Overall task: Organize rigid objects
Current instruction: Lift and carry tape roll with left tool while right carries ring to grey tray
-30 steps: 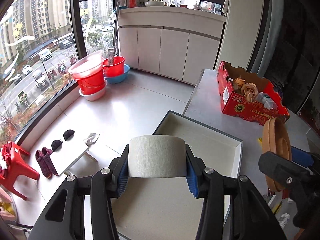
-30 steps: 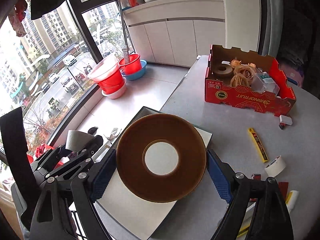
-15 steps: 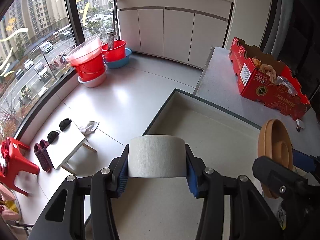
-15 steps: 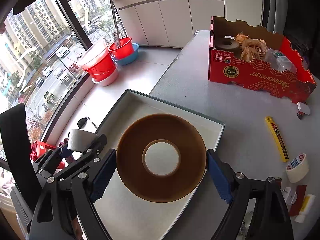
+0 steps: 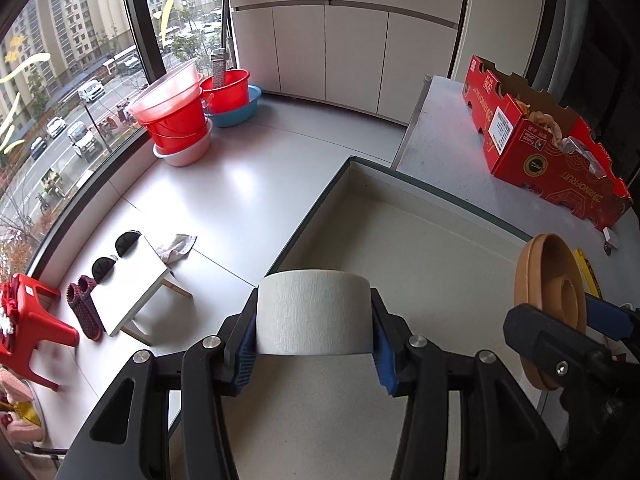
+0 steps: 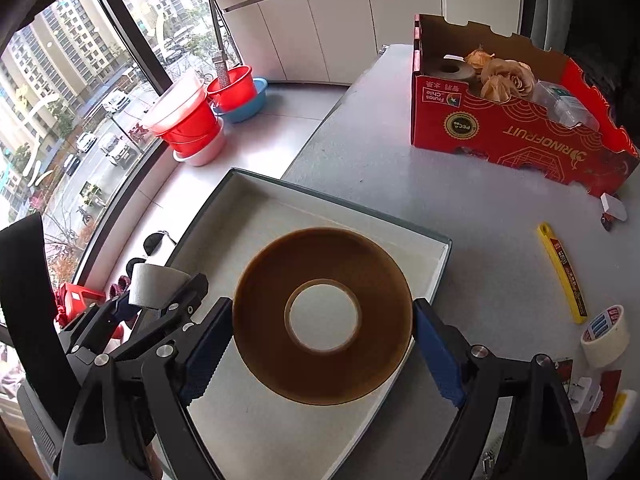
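The left gripper [image 5: 316,354] has its jaws clamped on a white tape roll [image 5: 314,312], held above the near part of a shallow white box lid [image 5: 440,208] lying on the grey worktop [image 6: 460,208]; the roll's lower edge is hidden behind the jaws, so whether it touches the lid cannot be told. The right gripper [image 6: 322,354] grips a wide brown tape roll [image 6: 322,316] by its rim, flat over the same lid, whose near corner is cut off by the frame. Farther back stands a red carton [image 6: 516,132] holding dried flowers and another dark roll, its far contents partly hidden. A yellow utility knife [image 6: 562,272] and a small white tape roll [image 6: 606,334] lie to the right; the items at the frame edge are too blurred to identify.
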